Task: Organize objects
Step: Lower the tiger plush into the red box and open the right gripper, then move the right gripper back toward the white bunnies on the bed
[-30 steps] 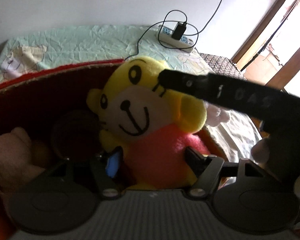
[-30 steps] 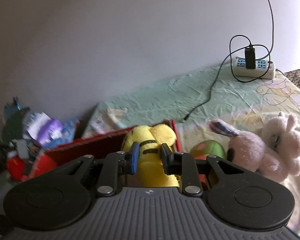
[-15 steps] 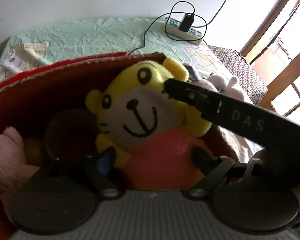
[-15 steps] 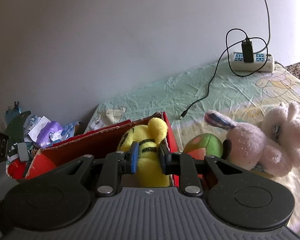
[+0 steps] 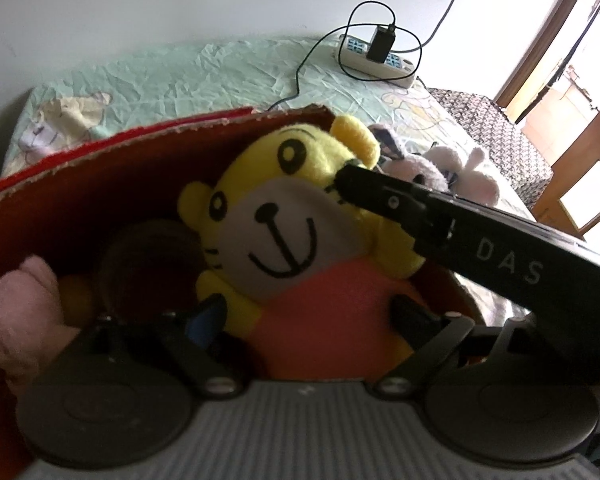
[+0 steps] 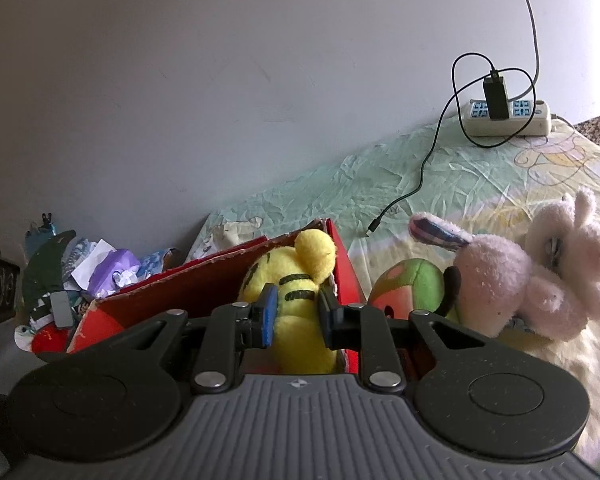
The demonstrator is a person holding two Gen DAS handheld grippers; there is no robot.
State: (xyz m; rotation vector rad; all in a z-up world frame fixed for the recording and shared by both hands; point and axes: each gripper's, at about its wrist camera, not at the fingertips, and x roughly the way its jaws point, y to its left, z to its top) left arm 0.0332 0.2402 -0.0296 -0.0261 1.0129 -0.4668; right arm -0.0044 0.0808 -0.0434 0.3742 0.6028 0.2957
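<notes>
Bed sheet under red box; right gripper jaws pinch yellow plush; left gripper jaws just opened wide around it.

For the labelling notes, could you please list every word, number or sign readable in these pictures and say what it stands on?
"DAS": white letters on the side of the right hand-held gripper, seen in the left wrist view.
Power strip: blue socket panels, no legible text.
Crumpled wrappers beside the red box: print too small to read.

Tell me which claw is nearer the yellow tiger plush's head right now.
Right. The right claw is shut on the yellow tiger plush's head. The left claw has just been opening and straddles its pink body lower down, pads off it, inside the red box.
</notes>
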